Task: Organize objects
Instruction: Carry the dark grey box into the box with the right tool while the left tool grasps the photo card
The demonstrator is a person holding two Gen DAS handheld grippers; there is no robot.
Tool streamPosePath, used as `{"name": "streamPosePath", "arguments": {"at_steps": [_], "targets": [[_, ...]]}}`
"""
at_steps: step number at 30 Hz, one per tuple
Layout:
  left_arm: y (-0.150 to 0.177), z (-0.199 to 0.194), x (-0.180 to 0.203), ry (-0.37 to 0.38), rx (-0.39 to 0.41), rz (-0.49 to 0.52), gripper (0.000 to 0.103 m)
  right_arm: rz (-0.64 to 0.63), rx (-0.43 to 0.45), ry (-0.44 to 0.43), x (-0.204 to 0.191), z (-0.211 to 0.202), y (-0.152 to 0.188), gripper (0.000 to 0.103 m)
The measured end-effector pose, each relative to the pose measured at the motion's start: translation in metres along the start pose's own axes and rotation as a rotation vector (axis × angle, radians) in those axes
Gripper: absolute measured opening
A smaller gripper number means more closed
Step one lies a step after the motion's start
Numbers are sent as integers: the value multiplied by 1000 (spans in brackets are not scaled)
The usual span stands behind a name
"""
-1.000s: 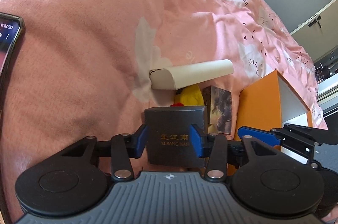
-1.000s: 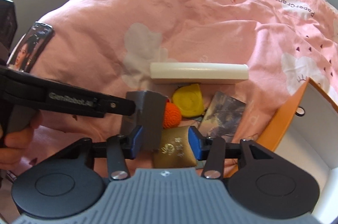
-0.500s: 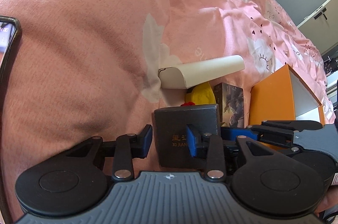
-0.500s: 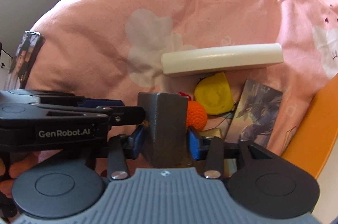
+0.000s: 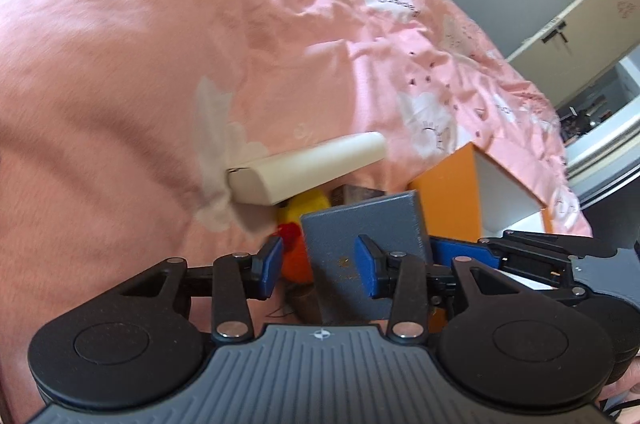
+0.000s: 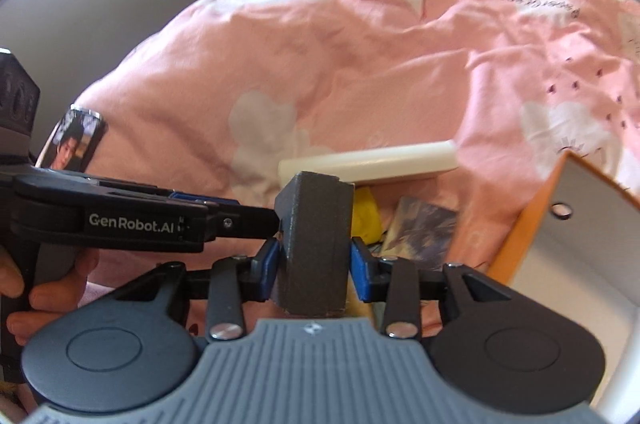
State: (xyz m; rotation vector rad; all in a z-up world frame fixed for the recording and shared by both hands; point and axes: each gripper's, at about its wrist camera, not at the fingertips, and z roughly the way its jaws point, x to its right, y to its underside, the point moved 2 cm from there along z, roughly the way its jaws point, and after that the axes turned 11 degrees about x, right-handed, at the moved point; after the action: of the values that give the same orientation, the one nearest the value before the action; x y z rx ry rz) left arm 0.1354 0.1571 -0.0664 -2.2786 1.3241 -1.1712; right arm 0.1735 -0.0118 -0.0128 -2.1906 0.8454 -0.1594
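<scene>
Dark-grey box (image 6: 312,244) stands upright, seemingly clamped in our right gripper (image 6: 312,266); our left gripper (image 5: 318,266) gapes beside it, and the orange bin (image 6: 532,224) lies rightward, nearer the right.

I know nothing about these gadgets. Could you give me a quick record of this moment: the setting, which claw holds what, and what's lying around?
Setting: pink duvet on a bed
Right gripper: closed on the dark grey box, one pad on each side
Left gripper: open, next to the same box, not clamping it
Lying on the duvet: long cream box, yellow toy, picture card, phone
Container: orange box, open, white inside, at the right
</scene>
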Motion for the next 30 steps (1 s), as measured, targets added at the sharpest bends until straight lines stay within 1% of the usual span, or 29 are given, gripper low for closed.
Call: {"name": "streamPosePath", "arguments": {"at_steps": [2, 5, 10, 13, 17, 20, 24, 30], "targets": [[-4, 4, 6, 26, -7, -2, 48, 20, 35, 19, 10, -17, -5, 39], [-6, 15, 17, 50, -28, 25, 52, 49, 88, 56, 27, -41, -9, 40], [-1, 44, 34, 93, -89, 45, 59, 132, 160, 131, 63, -80, -11, 40], [4, 66, 41, 92, -129, 64, 63, 193, 186, 171, 86, -97, -4, 40], [13, 92, 41, 37, -170, 66, 65, 286, 160, 219, 118, -103, 20, 40], [16, 107, 38, 7, -192, 49, 65, 374, 118, 226, 141, -93, 40, 40], [21, 121, 37, -17, -214, 46, 66, 481, 70, 200, 165, -75, 64, 40], [26, 133, 40, -27, -227, 60, 66, 617, 7, 115, 185, -43, 87, 40]]}}
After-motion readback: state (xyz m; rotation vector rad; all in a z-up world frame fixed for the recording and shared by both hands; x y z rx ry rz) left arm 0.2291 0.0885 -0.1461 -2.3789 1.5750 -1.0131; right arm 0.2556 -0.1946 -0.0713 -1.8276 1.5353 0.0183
